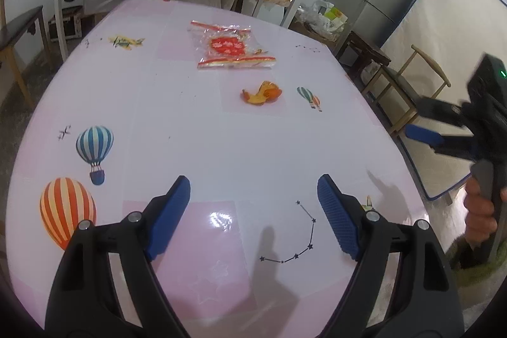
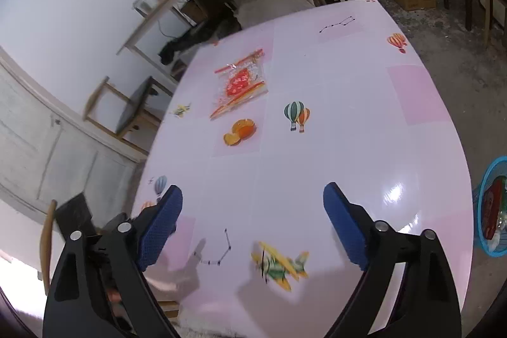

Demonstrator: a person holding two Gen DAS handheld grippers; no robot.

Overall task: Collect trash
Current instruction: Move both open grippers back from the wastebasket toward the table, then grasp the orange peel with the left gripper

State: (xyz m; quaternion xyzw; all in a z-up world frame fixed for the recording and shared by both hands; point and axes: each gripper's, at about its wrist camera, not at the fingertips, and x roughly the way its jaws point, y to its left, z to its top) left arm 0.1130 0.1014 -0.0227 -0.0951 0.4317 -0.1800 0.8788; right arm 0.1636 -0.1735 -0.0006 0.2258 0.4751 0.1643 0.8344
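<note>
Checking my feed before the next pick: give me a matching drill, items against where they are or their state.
Things:
1. orange peel
2. clear red-printed wrapper
3. blue basket
4. left gripper

Places or states:
A. on the floor by the table's right edge
B. jaws open, nothing between them
C. farther piece of trash on the table
D. nearer piece of trash on the table

Pairs: 1-D, 2-C, 3-A, 4-B

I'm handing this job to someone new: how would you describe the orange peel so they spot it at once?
Look at the pink table with printed balloons and planes. Near its middle lies a clear wrapper with red print; the orange peel sits just on the near side of it, apart from it. Unlike the flat printed green-and-orange balloons beside it, it is a curled, raised scrap.
</note>
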